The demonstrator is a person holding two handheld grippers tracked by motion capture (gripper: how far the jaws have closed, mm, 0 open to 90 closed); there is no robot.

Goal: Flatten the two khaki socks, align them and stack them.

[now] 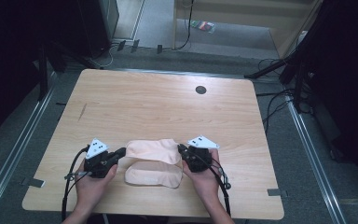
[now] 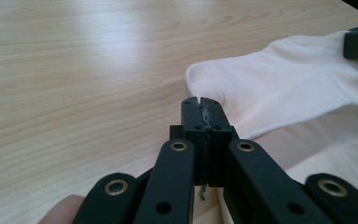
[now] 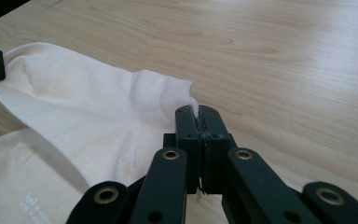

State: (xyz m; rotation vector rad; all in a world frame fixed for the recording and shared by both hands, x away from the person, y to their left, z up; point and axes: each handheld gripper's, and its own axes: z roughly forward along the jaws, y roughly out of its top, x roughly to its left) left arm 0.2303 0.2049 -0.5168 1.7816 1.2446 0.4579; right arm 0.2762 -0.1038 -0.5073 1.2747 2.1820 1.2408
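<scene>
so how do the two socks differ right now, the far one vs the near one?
The far sock is pinched at both ends, by the left gripper and the right gripper; the near sock lies flat on the table, ungripped. In the right gripper view the far sock overlaps the near sock, which bears small printed lettering. Both are pale, short socks lying roughly parallel.

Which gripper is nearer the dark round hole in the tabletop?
Right. The right gripper sits just left of and below the hole; the left gripper is farther left.
</scene>
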